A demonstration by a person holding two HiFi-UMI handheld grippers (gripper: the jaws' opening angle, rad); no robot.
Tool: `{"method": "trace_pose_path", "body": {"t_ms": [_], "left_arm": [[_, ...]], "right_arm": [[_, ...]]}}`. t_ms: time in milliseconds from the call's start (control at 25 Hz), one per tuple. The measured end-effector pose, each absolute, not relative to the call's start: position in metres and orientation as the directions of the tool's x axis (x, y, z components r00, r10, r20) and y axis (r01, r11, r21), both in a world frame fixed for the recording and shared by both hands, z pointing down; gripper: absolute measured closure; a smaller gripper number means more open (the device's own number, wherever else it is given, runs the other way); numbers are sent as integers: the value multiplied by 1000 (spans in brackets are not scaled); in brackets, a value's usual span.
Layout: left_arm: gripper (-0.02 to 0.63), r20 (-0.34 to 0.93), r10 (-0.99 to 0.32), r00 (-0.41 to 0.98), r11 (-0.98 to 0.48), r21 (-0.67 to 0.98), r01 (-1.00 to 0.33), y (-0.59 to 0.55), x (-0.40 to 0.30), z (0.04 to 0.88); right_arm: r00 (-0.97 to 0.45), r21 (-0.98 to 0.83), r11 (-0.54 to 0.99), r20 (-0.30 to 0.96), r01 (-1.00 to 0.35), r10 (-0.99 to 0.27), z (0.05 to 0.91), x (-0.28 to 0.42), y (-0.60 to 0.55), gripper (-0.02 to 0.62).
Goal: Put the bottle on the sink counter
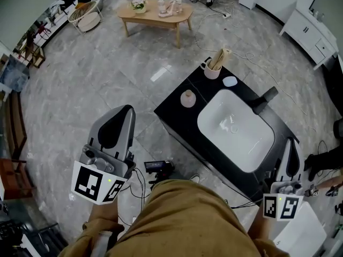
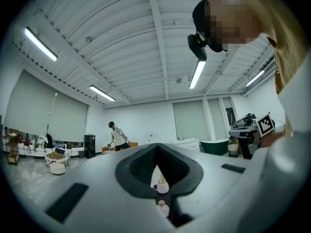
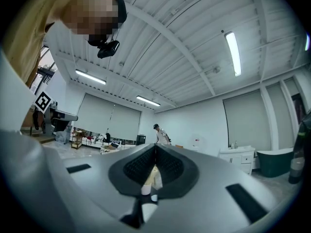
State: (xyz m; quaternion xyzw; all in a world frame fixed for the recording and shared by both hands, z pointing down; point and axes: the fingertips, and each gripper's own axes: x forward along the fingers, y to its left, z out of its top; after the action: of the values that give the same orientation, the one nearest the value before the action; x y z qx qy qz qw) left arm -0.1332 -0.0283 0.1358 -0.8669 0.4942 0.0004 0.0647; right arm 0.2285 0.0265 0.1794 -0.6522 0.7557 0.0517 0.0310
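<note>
Left gripper [image 1: 126,111] closed and empty, right gripper [image 1: 290,143] likewise (jaws together), bottle [image 1: 188,98] upright on sink counter [image 1: 174,114].

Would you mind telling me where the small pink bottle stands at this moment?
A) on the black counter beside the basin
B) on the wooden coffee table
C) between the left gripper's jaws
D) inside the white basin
A: the head view shows the bottle upright on the black counter, just beside the white basin.

a studio hall dressed as a home. a sink counter [image 1: 176,115], table [image 1: 151,16] and cables [image 1: 218,14] sit on open stone floor [image 1: 96,79].
</note>
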Motion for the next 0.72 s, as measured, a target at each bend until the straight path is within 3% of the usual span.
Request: {"method": "trace_pose_path", "body": {"t_ms": [720], "left_arm": [[604,-84,-857,508,-507,-40,-861,-31,-137,138]], "right_arm": [[-115,13,115,-112,-993,-987,173,231,29,591]]}}
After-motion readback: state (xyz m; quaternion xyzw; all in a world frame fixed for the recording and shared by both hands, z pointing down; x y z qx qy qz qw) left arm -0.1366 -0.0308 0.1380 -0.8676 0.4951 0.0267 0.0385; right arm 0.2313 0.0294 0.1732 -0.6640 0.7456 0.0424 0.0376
